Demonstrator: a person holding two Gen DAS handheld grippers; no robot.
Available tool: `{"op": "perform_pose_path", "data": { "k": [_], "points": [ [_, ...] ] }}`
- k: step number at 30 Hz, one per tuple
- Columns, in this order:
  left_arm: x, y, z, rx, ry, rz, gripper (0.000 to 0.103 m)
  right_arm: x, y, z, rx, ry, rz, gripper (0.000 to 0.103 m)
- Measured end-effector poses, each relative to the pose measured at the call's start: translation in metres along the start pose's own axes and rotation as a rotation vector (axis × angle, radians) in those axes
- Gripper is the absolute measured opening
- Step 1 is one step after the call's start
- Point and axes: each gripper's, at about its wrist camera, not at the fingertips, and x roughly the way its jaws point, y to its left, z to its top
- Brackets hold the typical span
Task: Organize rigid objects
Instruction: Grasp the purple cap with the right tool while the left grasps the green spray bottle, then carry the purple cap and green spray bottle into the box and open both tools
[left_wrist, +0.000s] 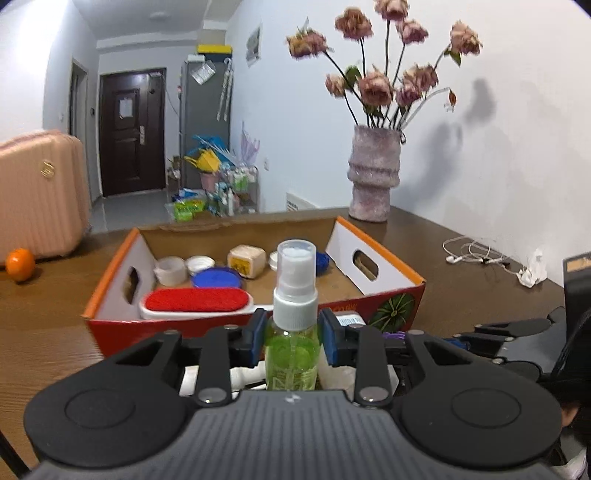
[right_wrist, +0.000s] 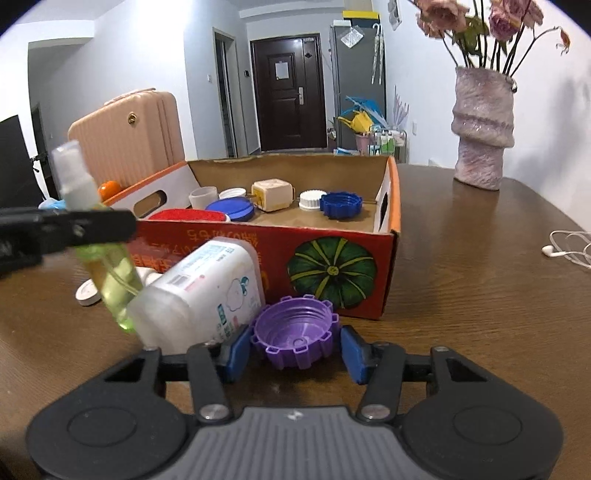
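My left gripper (left_wrist: 293, 341) is shut on a green spray bottle (left_wrist: 293, 332) with a white pump top, held upright above the table, in front of the red cardboard box (left_wrist: 258, 328). The bottle also shows in the right wrist view (right_wrist: 107, 269), clamped by the left gripper (right_wrist: 83, 225). My right gripper (right_wrist: 293, 350) is open, its blue pads either side of a purple ribbed cap (right_wrist: 295, 338) on the table, not closed on it. A white lotion bottle (right_wrist: 207, 288) lies on its side against the box (right_wrist: 332, 243).
The box holds a red brush (left_wrist: 197, 301), blue lid (left_wrist: 218, 277), white cups, beige cube (left_wrist: 246, 260) and a blue cap (right_wrist: 340, 205). A vase of dried roses (left_wrist: 373, 173), earphones (left_wrist: 476, 254), an orange (left_wrist: 20, 264), a pink suitcase (left_wrist: 40, 195) and a small white lid (right_wrist: 88, 293) are around.
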Motion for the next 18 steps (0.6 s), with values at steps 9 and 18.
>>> {"op": "perform_pose_path", "data": {
  "k": [9,18],
  "points": [
    [-0.051,0.012,0.006,-0.04,-0.035,0.082,0.031,-0.067,0.002,-0.017,0.029,-0.065,0.011,0.051],
    [-0.039,0.034,0.048,-0.034,-0.076,0.081,0.031,-0.093,0.008,0.016,0.005,-0.14,0.102,0.051]
  ]
}}
